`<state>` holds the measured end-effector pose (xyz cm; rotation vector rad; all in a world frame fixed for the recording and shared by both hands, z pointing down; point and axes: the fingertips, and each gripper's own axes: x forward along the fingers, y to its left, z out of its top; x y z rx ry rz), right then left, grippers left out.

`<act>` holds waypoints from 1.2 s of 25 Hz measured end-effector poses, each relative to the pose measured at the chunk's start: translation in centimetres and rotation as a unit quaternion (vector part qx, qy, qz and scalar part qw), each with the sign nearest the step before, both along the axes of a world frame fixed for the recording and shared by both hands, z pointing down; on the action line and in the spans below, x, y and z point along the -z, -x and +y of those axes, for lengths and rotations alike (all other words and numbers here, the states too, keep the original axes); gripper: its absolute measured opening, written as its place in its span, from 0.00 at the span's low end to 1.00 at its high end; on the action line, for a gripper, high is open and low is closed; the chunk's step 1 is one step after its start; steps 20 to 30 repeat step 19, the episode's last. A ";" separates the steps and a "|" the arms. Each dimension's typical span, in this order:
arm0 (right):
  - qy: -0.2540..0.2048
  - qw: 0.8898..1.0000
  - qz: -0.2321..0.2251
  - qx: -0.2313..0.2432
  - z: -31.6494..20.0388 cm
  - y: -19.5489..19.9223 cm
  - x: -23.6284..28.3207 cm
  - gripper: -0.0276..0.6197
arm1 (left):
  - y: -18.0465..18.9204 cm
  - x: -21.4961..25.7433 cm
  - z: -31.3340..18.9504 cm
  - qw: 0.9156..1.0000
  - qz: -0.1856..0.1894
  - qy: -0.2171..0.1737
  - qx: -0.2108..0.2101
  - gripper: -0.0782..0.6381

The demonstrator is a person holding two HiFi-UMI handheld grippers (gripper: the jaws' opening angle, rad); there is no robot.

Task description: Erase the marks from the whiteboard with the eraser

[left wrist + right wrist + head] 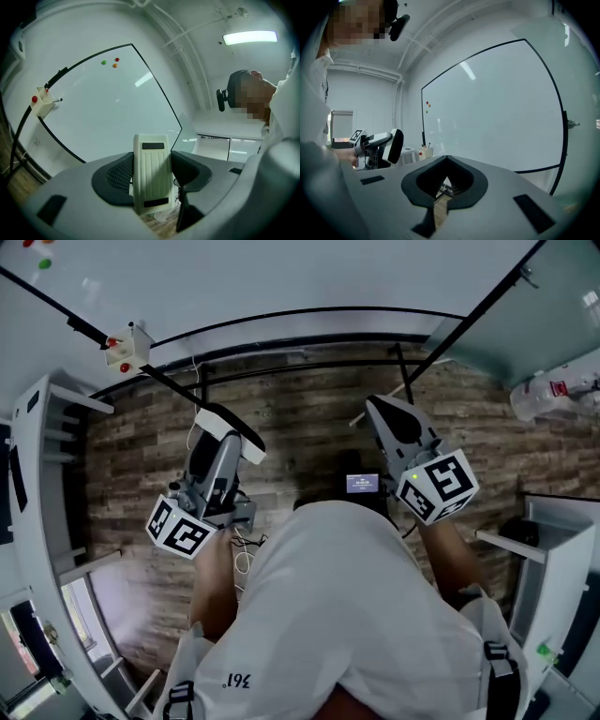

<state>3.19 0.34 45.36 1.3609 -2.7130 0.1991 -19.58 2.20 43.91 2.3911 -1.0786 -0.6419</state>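
The whiteboard (281, 277) fills the top of the head view, and its glossy surface (108, 112) shows no pen marks that I can make out. A white ribbed eraser (151, 173) with a dark felt face (231, 430) stands upright between the jaws of my left gripper (151, 161), which is shut on it and held short of the board. My right gripper (382, 407) hangs beside it over the floor. Its jaws (446, 180) are shut with nothing between them. The right gripper view also catches the left gripper (379, 146) carrying the eraser.
Three small coloured magnets (112, 62) sit high on the board. A white marker box (131, 348) with red magnets is fixed at the board's lower left corner. A white shelf unit (37, 474) stands left, a spray bottle (553, 395) right, and a small lit screen (363, 484) below.
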 end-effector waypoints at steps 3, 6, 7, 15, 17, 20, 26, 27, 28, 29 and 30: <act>-0.002 1.000 0.001 -0.003 0.1 0.2 0.4 0.08 | 0.0 0.2 0.0 1.000 -0.003 0.001 -0.006 0.46; 0.004 1.000 0.003 -0.009 0.8 -0.5 -0.2 0.08 | -0.9 -0.3 0.5 1.000 -0.005 0.007 -0.013 0.46; 0.005 1.000 0.003 -0.010 1.1 -0.8 -0.5 0.08 | -1.2 -0.6 0.7 1.000 -0.005 0.009 -0.015 0.46; 0.009 1.000 0.003 -0.011 0.8 -1.0 -1.0 0.08 | -1.9 -1.1 0.4 1.000 -0.009 0.016 -0.023 0.46; 0.009 1.000 0.003 -0.010 0.8 -1.0 -1.0 0.08 | -1.9 -1.0 0.4 1.000 -0.010 0.015 -0.024 0.46; 0.008 1.000 0.003 -0.009 0.7 -1.0 -1.0 0.08 | -2.1 -1.0 0.4 1.000 -0.011 0.014 -0.025 0.46; 0.008 1.000 0.003 -0.009 0.7 -1.0 -1.0 0.08 | -2.1 -1.0 0.4 1.000 -0.011 0.014 -0.025 0.46; 0.008 1.000 0.003 -0.009 0.7 -1.0 -1.0 0.08 | -2.1 -1.0 0.4 1.000 -0.011 0.014 -0.025 0.46; 0.008 1.000 0.003 -0.009 0.7 -1.0 -1.0 0.08 | -2.1 -1.0 0.4 1.000 -0.011 0.014 -0.025 0.46; 0.008 1.000 0.003 -0.009 0.7 -1.0 -1.0 0.08 | -2.1 -1.0 0.4 1.000 -0.011 0.014 -0.025 0.46; 0.008 1.000 0.003 -0.009 0.7 -1.0 -1.0 0.08 | -2.1 -1.0 0.4 1.000 -0.011 0.014 -0.025 0.46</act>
